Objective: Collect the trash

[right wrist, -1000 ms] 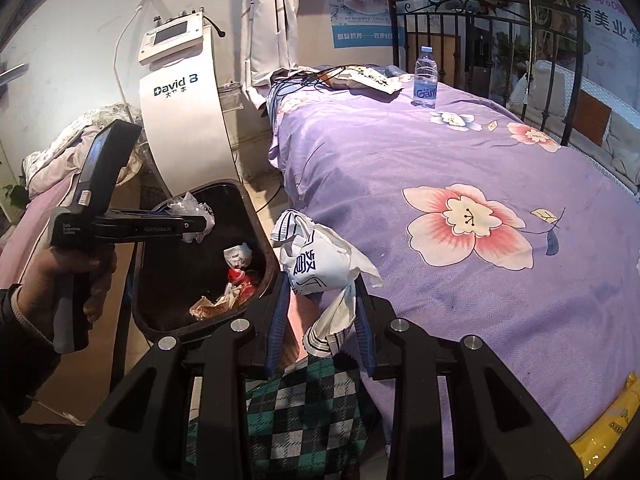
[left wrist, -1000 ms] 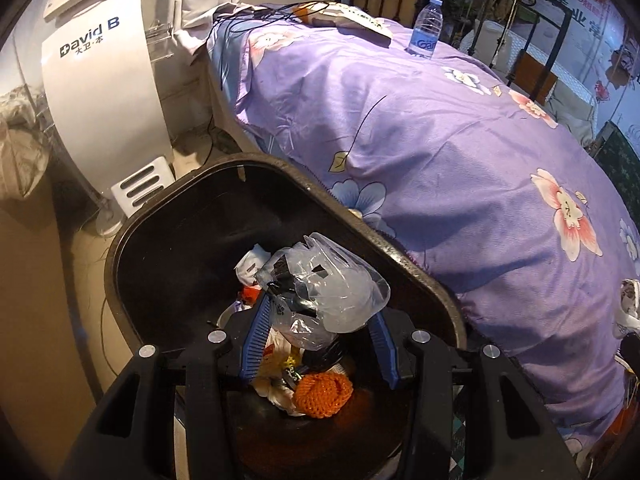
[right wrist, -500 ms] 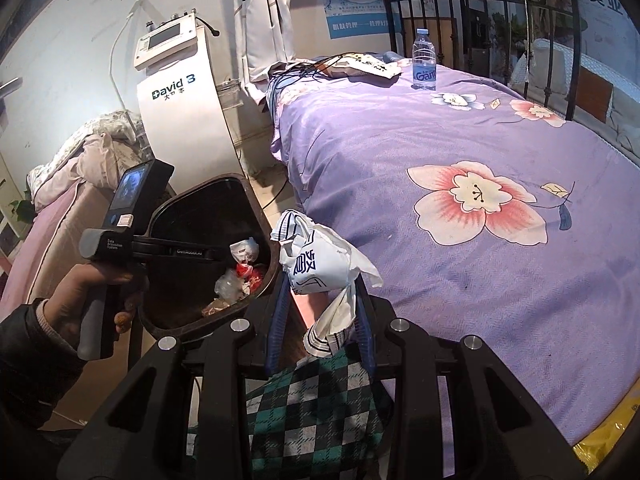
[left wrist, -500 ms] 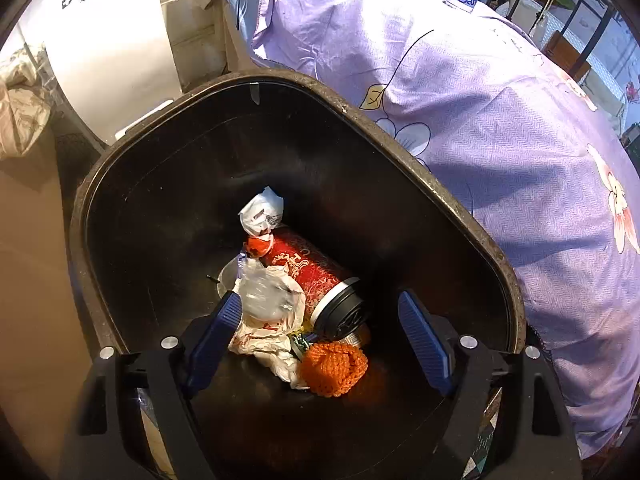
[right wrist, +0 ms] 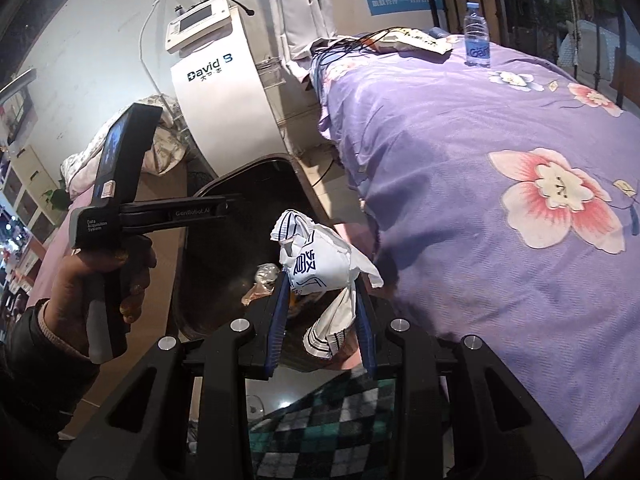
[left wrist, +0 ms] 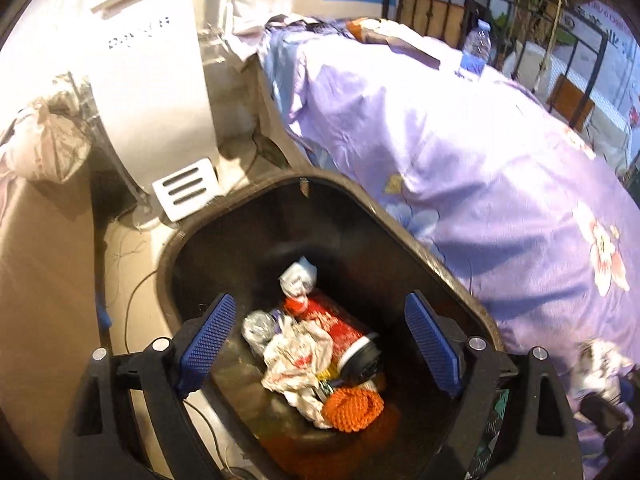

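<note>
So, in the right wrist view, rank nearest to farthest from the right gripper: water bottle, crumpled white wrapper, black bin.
1. Crumpled white wrapper, pinched in the right gripper jaws.
2. Black bin, just ahead on the left.
3. Water bottle, standing far back on the bed.

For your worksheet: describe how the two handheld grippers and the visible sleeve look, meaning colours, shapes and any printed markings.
Both grippers, left gripper and right gripper, have black angular frames with silver bolts and blue textured finger pads. Seen from the right wrist, the left one has a grey pistol handle, a screen on top, and white print reading "Data Acquisition System" and "GenRobot.AI". The sleeve is dark with a lighter ribbed cuff.
</note>
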A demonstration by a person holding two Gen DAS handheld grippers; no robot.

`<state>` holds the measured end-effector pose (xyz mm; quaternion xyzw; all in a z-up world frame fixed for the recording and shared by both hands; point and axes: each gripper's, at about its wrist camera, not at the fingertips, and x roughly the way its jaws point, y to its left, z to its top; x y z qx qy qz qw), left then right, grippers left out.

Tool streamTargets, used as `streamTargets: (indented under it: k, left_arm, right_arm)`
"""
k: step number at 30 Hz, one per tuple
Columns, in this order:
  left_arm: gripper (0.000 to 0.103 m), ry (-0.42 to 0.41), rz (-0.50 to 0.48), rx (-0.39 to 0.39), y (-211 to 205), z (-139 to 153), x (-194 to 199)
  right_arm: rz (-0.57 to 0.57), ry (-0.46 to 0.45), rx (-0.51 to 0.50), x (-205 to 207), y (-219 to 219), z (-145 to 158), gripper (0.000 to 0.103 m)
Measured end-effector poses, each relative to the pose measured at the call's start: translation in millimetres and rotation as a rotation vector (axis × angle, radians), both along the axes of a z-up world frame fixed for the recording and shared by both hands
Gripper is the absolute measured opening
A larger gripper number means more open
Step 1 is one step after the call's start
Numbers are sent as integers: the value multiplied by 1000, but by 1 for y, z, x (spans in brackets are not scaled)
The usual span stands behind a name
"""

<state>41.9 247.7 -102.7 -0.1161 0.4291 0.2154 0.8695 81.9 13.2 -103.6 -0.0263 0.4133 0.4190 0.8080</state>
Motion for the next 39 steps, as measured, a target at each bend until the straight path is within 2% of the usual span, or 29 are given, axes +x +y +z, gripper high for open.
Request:
streamTargets:
  k: [6,12,16,17,19,20,21,30,36,39]
  left_arm:
    - [90,-85,79,5,22,23,-15]
    - [90,-101,134,22,40,29,-25]
    - [90,-108,160,15,47,30,-33]
    - [90,-110,164,16,48,30,-34]
    - [91,-114,171,14,50,30,-37]
    - [91,-115,172,10,52,30,-38]
    - [91,-116,172,9,52,31,-38]
    - [94,-136,148,12,43,29,-36]
    - [95,-161,107,17,26,30,-34]
    - [95,-188,57,42,6,34,-32]
  right_arm:
    - [102,54,3,5,47,-9,31]
    - [176,124,2,2,88,-24,31]
    - [204,136,-19,0,109,-34,32]
    - [205,140,-22,0,113,-36,37]
    - [204,139,-31,-1,118,-38,53]
    - [201,132,-28,-2,118,-37,70]
    - [194,125,-22,-2,117,-36,80]
    - [189,71,-24,-10,108,-28,84]
    - [129,-24,-27,-19,84,-14,89]
    - [67,-118,-25,-26,61,0,94]
